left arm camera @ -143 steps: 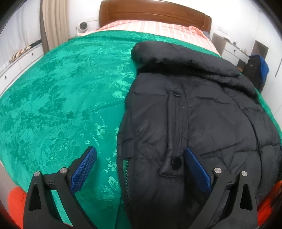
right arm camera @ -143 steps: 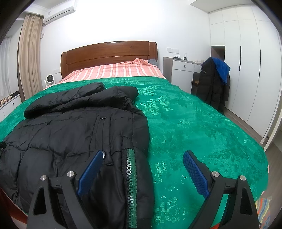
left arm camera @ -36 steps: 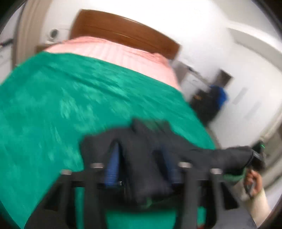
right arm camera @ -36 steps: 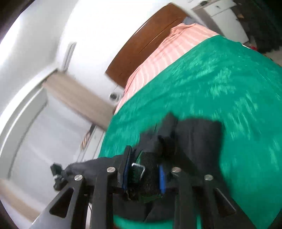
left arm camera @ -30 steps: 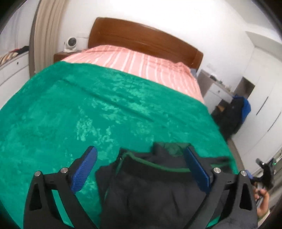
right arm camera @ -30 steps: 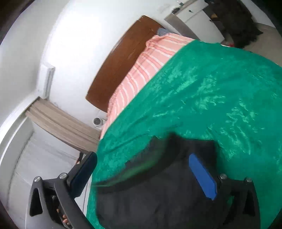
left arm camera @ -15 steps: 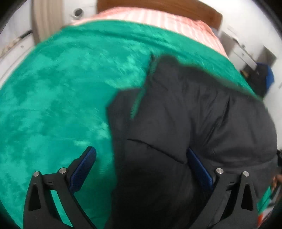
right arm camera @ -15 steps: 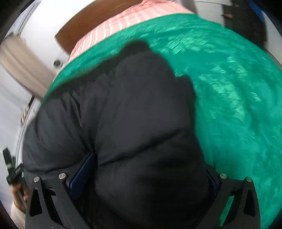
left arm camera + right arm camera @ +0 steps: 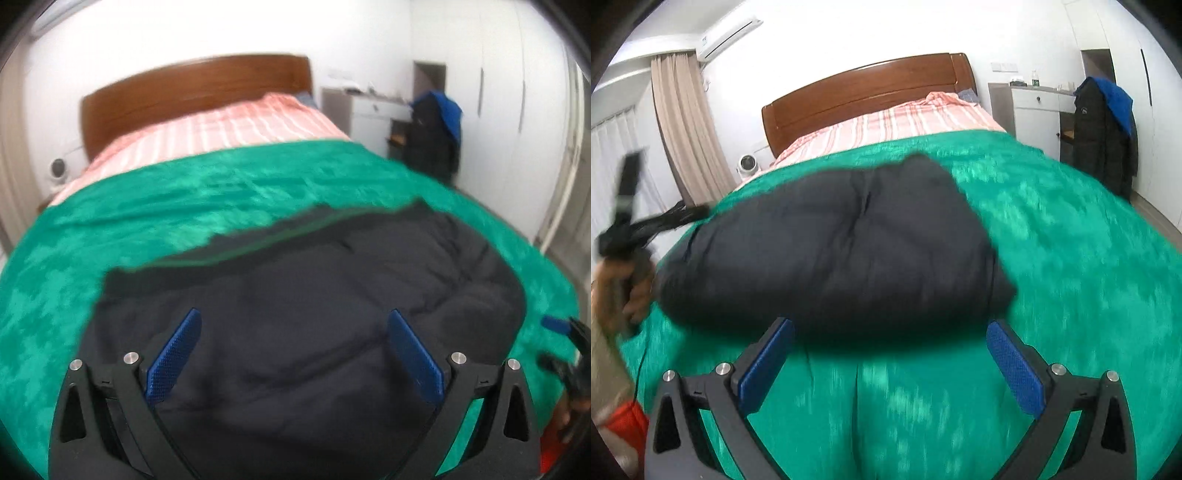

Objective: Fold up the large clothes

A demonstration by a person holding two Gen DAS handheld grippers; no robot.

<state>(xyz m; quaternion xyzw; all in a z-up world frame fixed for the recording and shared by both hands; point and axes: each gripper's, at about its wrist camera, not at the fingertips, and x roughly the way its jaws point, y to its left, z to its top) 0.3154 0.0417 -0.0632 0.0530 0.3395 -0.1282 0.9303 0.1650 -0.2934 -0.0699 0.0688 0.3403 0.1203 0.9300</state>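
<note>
A black puffer jacket (image 9: 303, 314) lies folded into a thick bundle on the green bedspread (image 9: 184, 192), near the foot of the bed. In the right wrist view the same jacket (image 9: 842, 243) sits as a dark block just beyond the fingers. My left gripper (image 9: 293, 349) hovers open over the jacket's near part, nothing between its blue pads. My right gripper (image 9: 888, 360) is open too, over bare bedspread (image 9: 1071, 258) in front of the bundle. The left gripper also shows blurred at the left edge of the right wrist view, held by a hand (image 9: 631, 288).
A wooden headboard (image 9: 864, 92) and striped pink sheet (image 9: 886, 125) lie at the far end. A white dresser (image 9: 1034, 110) and a chair hung with a dark coat (image 9: 1104, 140) stand to the right. A curtain (image 9: 683, 122) and small fan (image 9: 748, 163) are at left.
Both grippers held the jacket shut 1.2 s ago, then opened and let it go. The bundle now rests flat on the bed, and both grippers have pulled back from it.
</note>
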